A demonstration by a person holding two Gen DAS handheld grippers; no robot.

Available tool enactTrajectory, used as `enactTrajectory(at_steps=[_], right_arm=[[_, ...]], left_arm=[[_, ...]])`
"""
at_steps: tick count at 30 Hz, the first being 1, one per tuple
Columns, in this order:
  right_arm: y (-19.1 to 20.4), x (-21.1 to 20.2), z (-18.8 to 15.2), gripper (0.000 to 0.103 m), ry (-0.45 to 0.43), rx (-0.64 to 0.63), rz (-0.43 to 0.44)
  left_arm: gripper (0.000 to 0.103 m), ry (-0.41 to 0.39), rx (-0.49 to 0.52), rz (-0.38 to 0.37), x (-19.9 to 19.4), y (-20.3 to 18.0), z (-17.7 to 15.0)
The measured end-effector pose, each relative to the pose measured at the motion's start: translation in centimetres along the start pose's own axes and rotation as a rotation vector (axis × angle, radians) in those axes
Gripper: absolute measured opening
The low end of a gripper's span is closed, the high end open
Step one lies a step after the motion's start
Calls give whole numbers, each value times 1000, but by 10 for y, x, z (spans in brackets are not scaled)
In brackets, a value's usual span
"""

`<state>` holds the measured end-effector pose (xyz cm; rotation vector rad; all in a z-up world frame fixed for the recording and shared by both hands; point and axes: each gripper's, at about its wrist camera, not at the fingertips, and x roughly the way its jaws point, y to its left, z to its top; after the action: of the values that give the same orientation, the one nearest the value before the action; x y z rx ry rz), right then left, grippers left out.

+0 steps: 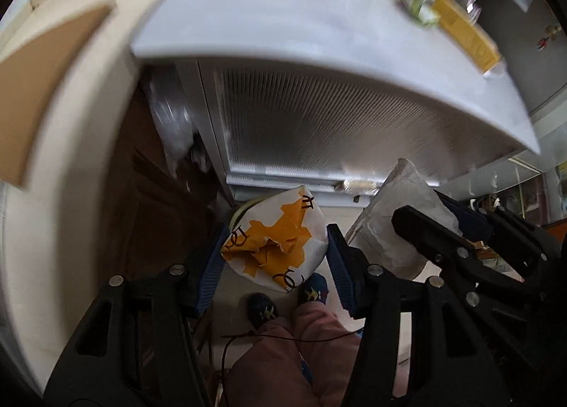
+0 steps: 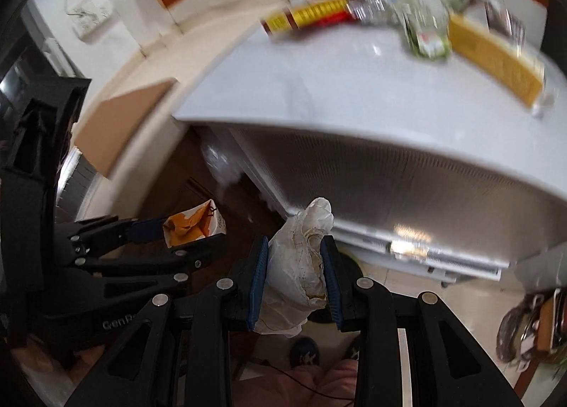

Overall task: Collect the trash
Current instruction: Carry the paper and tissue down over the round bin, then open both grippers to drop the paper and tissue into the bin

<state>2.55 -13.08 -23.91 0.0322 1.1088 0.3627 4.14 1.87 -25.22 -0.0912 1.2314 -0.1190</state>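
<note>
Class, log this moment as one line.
left tool: shut on orange-white wrapper | right tool: shut on crumpled white paper | both off white table

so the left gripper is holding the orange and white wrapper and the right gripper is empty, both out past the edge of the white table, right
Not quite. The right gripper is not empty: the right wrist view shows it shut on a crumpled white wrapper. The rest holds: the left gripper grips the orange and white wrapper, and both are out past the edge of the white table.
</note>
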Motion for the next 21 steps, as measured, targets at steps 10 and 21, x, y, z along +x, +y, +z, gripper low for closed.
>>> enactTrajectory(at_steps=[10, 21], right_arm=[[-44, 131, -52, 31, 72, 51, -20], [-92, 255, -64, 44, 132, 137, -31]], left_arm=[[52, 38, -68, 72, 132, 18, -37], [54, 131, -132, 105, 241, 37, -44]])
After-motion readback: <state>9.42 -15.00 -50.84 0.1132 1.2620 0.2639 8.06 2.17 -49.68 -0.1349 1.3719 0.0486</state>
